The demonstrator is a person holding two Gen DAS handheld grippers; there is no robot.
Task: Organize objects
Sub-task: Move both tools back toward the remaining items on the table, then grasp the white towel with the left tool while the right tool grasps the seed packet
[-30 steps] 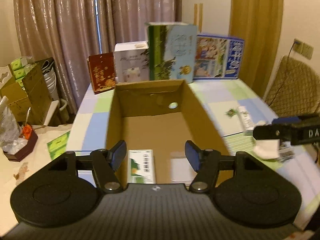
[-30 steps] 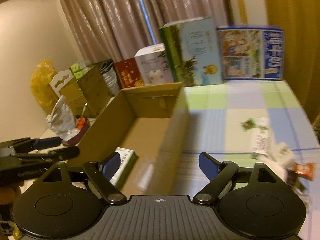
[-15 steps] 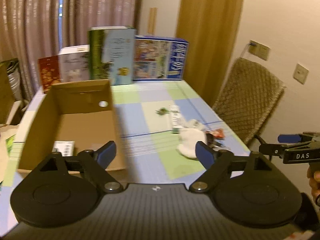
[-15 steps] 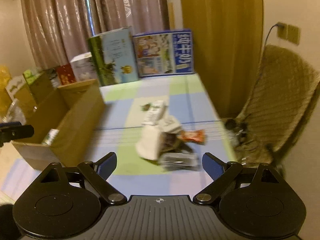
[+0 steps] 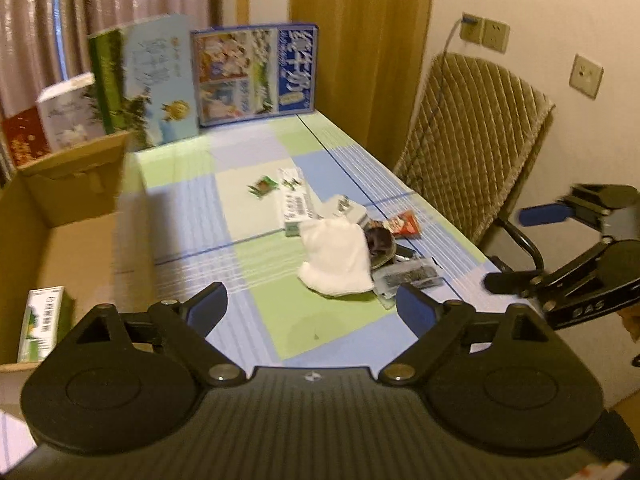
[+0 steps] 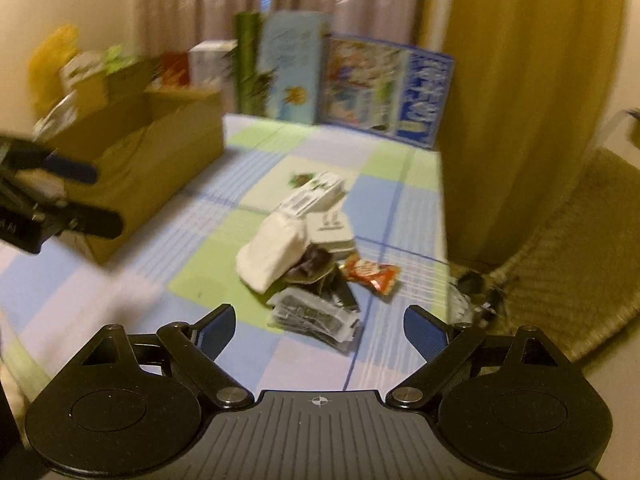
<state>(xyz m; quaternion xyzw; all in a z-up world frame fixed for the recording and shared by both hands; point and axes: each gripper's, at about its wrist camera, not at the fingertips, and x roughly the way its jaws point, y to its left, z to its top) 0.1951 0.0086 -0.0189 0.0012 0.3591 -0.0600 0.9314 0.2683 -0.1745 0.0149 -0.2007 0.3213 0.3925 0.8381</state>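
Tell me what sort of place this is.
Most likely a room in a home: a table with a checked cloth, a quilted chair beside it, long curtains behind, wall sockets.
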